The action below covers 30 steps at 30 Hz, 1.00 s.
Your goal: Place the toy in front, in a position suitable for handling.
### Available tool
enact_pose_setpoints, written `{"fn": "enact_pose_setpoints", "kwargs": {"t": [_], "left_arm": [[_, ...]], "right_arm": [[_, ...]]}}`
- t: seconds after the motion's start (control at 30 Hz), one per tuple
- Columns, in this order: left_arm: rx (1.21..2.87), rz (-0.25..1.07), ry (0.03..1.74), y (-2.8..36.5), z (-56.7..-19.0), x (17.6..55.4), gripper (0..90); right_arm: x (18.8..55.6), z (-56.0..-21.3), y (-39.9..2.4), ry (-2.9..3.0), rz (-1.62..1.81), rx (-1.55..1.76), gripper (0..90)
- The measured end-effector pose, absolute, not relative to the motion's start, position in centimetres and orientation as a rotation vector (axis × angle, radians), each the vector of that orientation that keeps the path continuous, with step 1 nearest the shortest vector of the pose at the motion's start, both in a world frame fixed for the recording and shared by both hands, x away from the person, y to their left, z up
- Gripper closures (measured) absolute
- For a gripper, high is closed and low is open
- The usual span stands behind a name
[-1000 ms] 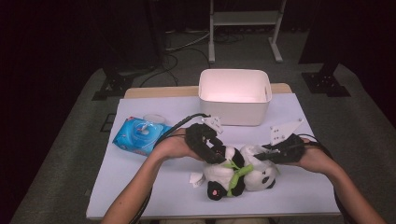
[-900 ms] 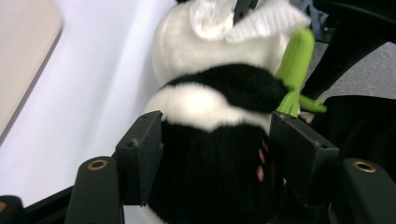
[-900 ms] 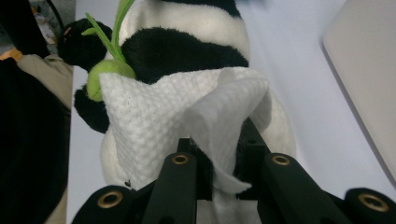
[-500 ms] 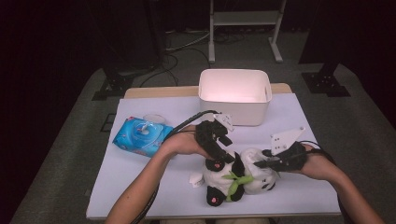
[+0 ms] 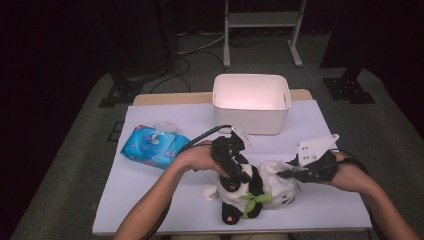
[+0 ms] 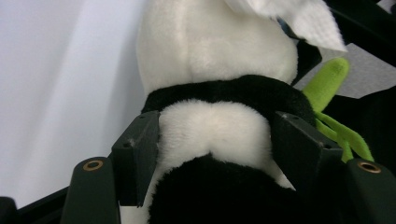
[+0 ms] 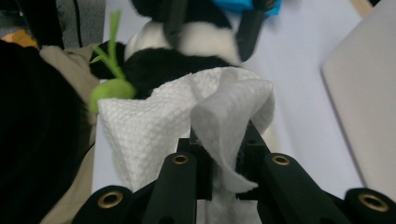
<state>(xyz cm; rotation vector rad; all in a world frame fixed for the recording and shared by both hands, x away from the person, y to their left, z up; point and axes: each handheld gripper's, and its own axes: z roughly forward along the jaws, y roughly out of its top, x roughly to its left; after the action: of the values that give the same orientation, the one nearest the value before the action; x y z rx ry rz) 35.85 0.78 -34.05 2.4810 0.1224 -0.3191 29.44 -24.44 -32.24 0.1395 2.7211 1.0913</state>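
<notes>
On the table near its front edge, the left gripper [image 5: 234, 167] clamps a toy panda [image 5: 239, 192] while the right gripper [image 5: 295, 172] pinches a white wipe [image 5: 276, 176] against it, apparently mid-wipe; next likely comes rubbing.

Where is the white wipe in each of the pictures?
High view: the white wipe lies over the panda toy, lower right of middle, at the right tongs.
Left gripper view: top right corner, above the panda.
Right gripper view: centre, pinched in the tongs.
Shared landmark: the panda's green leaf.
</notes>
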Motion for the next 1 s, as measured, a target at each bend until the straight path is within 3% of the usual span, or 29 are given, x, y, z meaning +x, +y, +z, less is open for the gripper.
{"fn": "enact_pose_setpoints", "kwargs": {"t": [0.43, 0.6, 0.73, 1.0], "left_arm": [[2.443, -0.401, 0.156, 0.0, -35.3, 36.1, 28.4], [2.43, -0.369, 0.179, 0.4, -35.1, 36.5, 45.2], [2.434, -0.317, 0.14, 0.5, -34.5, 36.4, 52.5], [2.477, -0.28, 0.09, 0.2, -33.4, 36.9, 57.7]], "right_arm": [[30.6, -33.6, -23.2, 2.763, 1.073, 0.17, 80.0], [30.7, -33.5, -23.4, 2.75, 1.076, 0.173, 79.8], [31.0, -33.3, -23.6, 2.741, 1.092, 0.176, 79.4], [31.8, -32.6, -23.7, 2.724, 1.106, 0.18, 79.2]]}}
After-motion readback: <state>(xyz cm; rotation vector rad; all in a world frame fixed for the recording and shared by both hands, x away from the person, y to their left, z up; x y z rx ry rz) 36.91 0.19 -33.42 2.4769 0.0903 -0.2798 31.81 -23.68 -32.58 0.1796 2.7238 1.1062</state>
